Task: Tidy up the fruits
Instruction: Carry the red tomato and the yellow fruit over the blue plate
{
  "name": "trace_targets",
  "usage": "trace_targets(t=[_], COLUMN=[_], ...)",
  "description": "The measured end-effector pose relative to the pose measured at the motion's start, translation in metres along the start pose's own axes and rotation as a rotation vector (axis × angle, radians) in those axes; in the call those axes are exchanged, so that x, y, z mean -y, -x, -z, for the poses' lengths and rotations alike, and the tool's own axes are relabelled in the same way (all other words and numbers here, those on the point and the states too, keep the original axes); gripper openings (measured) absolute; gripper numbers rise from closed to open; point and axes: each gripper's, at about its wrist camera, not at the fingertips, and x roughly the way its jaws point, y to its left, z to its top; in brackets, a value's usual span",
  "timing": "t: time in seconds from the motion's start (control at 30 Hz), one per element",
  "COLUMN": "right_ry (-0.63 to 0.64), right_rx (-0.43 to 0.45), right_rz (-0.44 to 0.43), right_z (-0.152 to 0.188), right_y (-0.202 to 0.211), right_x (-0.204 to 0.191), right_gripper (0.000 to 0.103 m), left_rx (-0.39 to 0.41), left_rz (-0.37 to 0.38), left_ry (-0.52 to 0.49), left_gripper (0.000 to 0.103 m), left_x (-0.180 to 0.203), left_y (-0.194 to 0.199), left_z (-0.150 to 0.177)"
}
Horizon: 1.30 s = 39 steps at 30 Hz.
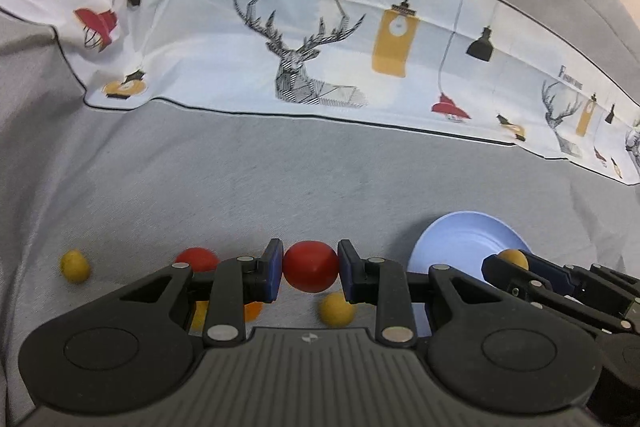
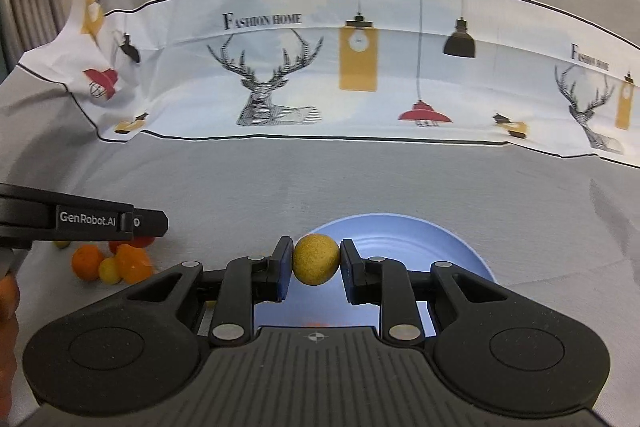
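My left gripper (image 1: 311,267) is shut on a red fruit (image 1: 311,266) and holds it above the grey cloth. My right gripper (image 2: 316,259) is shut on a yellow fruit (image 2: 316,259) over the near part of a light blue plate (image 2: 440,243). The plate (image 1: 460,243) also shows at the right of the left wrist view, with the right gripper (image 1: 514,261) and its yellow fruit (image 1: 513,258) over it. Loose on the cloth lie another red fruit (image 1: 196,259), two yellow fruits (image 1: 74,265) (image 1: 337,309) and an orange fruit (image 1: 252,311), partly hidden by my fingers.
A white printed cloth with deer and lamps (image 1: 304,47) lies across the back of the grey cloth (image 1: 280,187). In the right wrist view the left gripper's body (image 2: 80,219) reaches in from the left, above a cluster of orange and yellow fruits (image 2: 112,263).
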Motion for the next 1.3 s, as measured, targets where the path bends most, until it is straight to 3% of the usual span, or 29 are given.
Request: trace_targets(t=[0.3,1.03,1.3], right_ry=[-0.064,-0.240,-0.340], right_rx=[0.020,0.053,0.049], right_rz=[0.044,0.162,0.185], right_z=[-0.002,-0.003,0.000], right_y=[0.003,0.013,0.014], right_x=[0.016,0.067,0.095], right_gripper=[0.027,0.027,0.026], left_rx=[0.038,0.034,-0.026], left_rz=[0.028,0.123,0.206], left_ry=[-0.020,-0.032,-0.019], left_gripper=[0.032,0.032,0.032], left_x=[0.014,0.041,0.044], left_y=[0.002,-0.007,-0.014], left_z=[0.001,-0.002,0.000])
